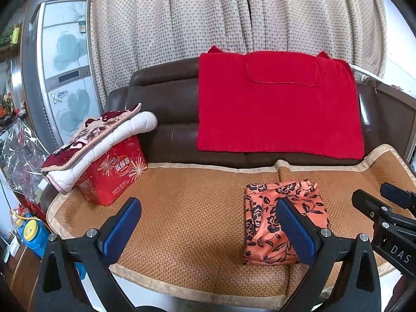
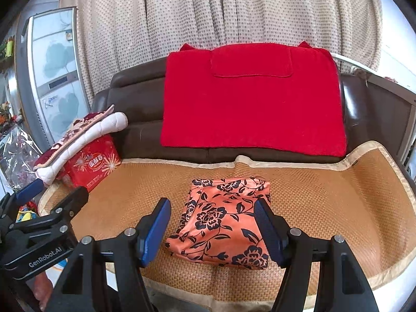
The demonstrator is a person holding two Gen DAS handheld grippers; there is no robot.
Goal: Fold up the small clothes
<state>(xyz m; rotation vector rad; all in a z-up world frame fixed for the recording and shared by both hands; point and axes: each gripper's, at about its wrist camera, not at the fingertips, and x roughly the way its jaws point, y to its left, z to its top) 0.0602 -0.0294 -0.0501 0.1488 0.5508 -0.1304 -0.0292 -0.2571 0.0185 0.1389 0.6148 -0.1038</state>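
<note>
Fridge stood at the far left, with a red box under a folded quilt on the sofa's woven mat. Next, the left gripper hung with jaws wide apart, holding nothing. The folded orange floral garment lay on the mat just ahead of the right gripper, whose jaws also gaped empty. A red towel draped the backrest.

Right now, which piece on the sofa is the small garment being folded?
On the brown sofa, look at the woven mat covering the seat. The folded garment lies near its middle, the only orange cloth with black flowers, unlike the plain red towel behind.
</note>
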